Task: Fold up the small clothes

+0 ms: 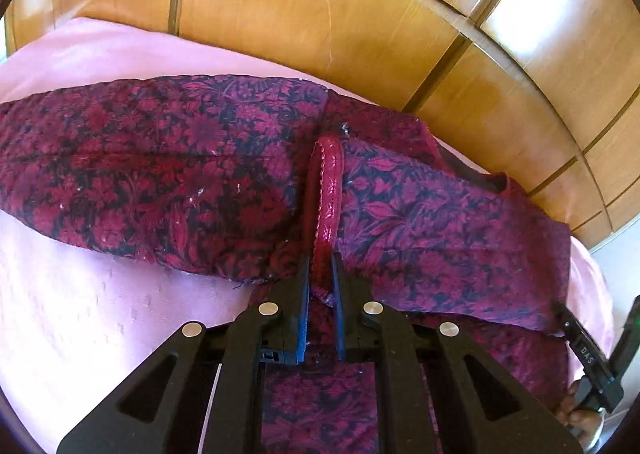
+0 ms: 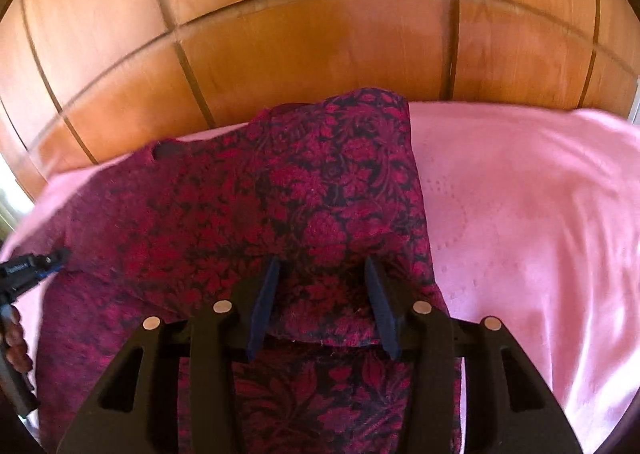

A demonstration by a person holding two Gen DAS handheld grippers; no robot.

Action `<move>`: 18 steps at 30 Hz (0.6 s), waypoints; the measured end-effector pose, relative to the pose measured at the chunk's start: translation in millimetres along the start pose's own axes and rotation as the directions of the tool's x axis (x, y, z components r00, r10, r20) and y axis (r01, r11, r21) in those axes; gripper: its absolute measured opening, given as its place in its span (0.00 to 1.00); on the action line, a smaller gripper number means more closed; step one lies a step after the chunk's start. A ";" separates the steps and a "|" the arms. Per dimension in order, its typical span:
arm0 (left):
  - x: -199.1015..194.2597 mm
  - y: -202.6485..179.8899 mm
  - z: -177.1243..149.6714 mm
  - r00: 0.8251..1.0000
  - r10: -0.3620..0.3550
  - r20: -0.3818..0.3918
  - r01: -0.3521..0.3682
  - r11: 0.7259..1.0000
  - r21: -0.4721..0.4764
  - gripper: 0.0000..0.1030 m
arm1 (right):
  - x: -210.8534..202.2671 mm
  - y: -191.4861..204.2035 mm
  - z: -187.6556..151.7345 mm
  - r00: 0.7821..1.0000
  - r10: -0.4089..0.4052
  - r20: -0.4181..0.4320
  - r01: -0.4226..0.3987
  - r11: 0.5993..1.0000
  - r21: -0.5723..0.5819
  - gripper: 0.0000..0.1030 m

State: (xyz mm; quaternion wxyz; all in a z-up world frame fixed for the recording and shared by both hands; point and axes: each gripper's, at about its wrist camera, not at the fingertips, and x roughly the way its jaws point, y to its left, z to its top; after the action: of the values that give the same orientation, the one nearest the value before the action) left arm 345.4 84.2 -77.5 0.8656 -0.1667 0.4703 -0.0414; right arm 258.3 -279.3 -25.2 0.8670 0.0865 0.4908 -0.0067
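I see the dark red floral garment (image 1: 200, 173) spread across the pink sheet (image 1: 80, 314) of the bed, its far edge close to the wooden panelling (image 1: 320, 13). My left claw (image 1: 320, 266) is nearly closed, pinching the glossy red piping (image 1: 326, 189) at the garment's near edge. My right claw (image 2: 320, 274) stands about half open over a folded layer of the same cloth near the right edge; whether its pads press the fabric I cannot tell
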 end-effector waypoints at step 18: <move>-125.5 220.5 -32.4 0.982 -0.006 0.189 0.115 0.813 -0.571 0.34 | 5.8 23.2 -12.7 0.987 -0.142 0.069 0.149 0.982 -0.111 0.47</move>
State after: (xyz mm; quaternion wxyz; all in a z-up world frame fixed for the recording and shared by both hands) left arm 230.2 312.3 -65.5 0.8105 -0.4401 0.3757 0.0912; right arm 252.7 -254.0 -33.2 0.8821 -0.0006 0.4690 -0.0443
